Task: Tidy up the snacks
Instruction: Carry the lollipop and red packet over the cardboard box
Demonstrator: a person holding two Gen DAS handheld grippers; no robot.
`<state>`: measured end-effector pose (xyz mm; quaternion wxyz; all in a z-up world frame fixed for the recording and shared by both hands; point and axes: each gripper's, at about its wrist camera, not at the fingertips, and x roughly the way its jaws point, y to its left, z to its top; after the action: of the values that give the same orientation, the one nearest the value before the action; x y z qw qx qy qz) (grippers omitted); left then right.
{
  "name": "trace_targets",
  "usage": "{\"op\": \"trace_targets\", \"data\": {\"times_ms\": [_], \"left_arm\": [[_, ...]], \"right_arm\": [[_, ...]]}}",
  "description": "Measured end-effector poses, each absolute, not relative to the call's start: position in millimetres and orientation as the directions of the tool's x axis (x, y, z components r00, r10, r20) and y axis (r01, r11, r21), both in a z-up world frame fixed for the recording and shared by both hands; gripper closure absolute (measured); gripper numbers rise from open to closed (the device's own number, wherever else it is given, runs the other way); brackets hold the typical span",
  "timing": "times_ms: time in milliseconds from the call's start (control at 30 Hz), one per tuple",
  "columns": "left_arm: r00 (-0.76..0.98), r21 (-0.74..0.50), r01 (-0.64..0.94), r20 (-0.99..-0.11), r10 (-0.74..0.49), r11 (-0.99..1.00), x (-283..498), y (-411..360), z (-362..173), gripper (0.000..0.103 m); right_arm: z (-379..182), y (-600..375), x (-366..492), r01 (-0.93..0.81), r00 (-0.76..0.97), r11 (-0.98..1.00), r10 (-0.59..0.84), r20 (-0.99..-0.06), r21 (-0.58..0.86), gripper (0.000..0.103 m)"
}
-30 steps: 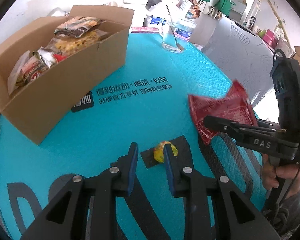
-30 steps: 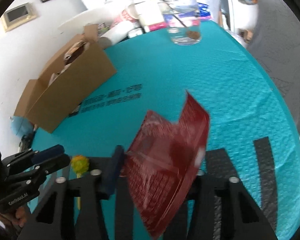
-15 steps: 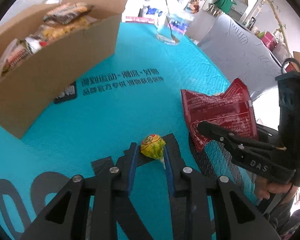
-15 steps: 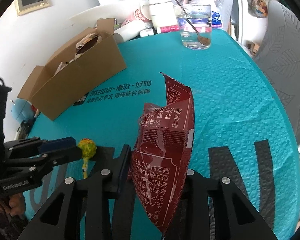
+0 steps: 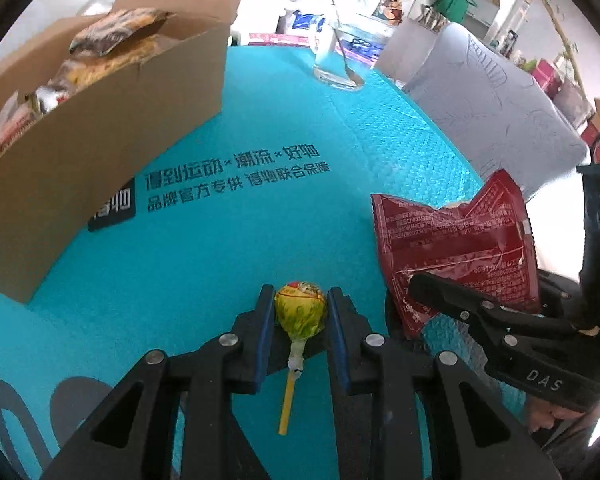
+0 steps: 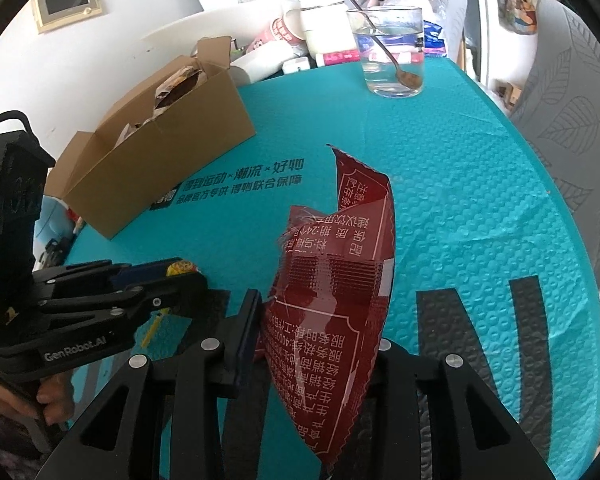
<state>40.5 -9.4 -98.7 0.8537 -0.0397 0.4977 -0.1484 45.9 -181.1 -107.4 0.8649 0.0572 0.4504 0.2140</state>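
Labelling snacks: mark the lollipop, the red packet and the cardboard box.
lollipop [image 5: 300, 310], left wrist view, wrapped head
red packet [image 6: 332, 300], right wrist view, printed face
cardboard box [image 5: 100, 152], left wrist view, front wall

Beside the cardboard box I counted one lollipop, one red packet, one glass and two grippers.

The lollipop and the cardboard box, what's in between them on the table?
Nothing: from the lollipop to the cardboard box there is only bare teal mat with dark printed writing on it. The left wrist view shows that best.
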Motion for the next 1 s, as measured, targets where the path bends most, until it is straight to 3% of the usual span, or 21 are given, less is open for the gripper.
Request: {"op": "trace_targets", "data": {"times_ms": [500, 700, 1000], "left_arm": [[0.520, -0.161, 0.227, -0.814, -0.259, 0.961, 21, -3, -73, 0.079], [0.545, -0.161, 0.197, -0.802, -0.245, 0.967, 13, 11, -66, 0.079], [0.612, -0.141, 0.172, -0.761, -0.218, 0.975, 3, 29, -41, 0.079]], "right_arm": [[-94, -174, 22, -0.379, 0.506, 0.885, 0.443, -0.740, 0.271, 0.070], [-90, -161, 17, -0.403, 0.512, 0.873, 0.464, -0.722, 0.275, 0.077], [-69, -139, 15, -0.484, 0.508, 0.835, 0.513, -0.693, 0.263, 0.078]]}}
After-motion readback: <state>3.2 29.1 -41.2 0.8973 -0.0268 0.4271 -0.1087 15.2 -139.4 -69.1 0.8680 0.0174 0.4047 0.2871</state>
